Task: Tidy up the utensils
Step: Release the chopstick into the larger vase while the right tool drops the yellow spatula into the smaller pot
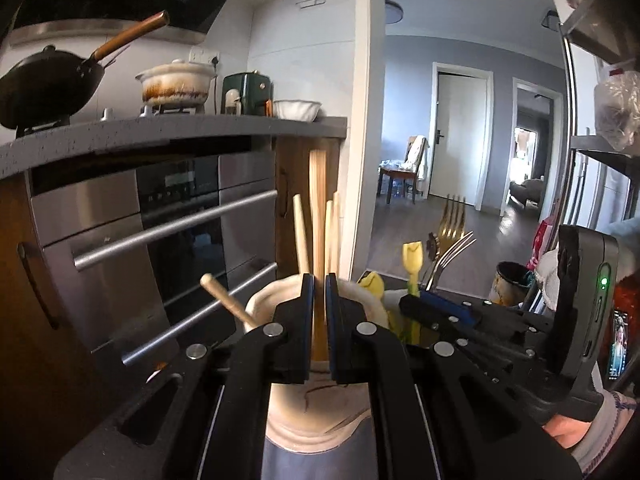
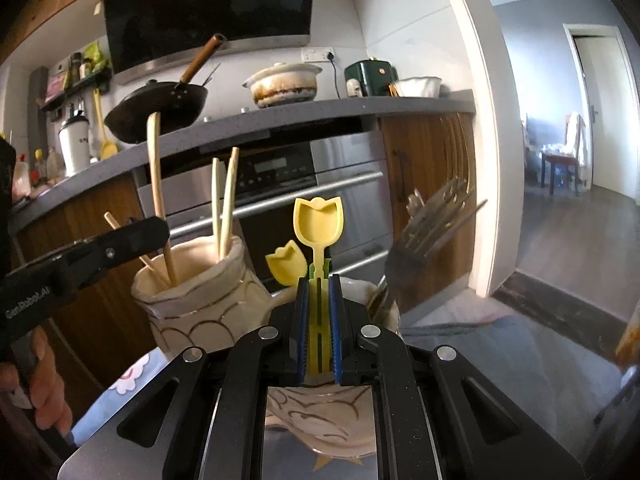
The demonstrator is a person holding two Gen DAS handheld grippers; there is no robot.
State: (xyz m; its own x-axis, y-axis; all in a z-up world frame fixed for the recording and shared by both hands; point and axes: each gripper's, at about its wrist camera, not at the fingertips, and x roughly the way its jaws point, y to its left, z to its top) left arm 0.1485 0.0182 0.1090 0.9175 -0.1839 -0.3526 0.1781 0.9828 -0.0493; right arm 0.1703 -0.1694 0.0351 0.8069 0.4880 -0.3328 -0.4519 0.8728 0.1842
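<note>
My left tongs (image 1: 319, 292) are closed on a wooden chopstick (image 1: 318, 216), holding it upright over the cream holder (image 1: 262, 300) just ahead of me. Several more chopsticks (image 1: 301, 236) stand in that holder, and one leans out to the left over its rim.

My right tongs (image 2: 319, 300) are clamped on the handle of a yellow tulip-shaped spoon (image 2: 318, 224), bowl end up, above a second cream cup (image 2: 356, 284). A second yellow tulip spoon (image 2: 285, 266) sits in that cup just to the left of the one I grip, and a bunch of metal forks (image 2: 428, 224) leans out of it to the right, tines up.

From the right wrist view the two containers stand side by side, the chopstick holder (image 2: 200, 300) on the left, with my left tongs (image 2: 132, 236) reaching over it. Behind them, the kitchen counter (image 2: 304, 114) carries a black wok (image 2: 160, 108) and a stained white pot (image 2: 282, 80).
</note>
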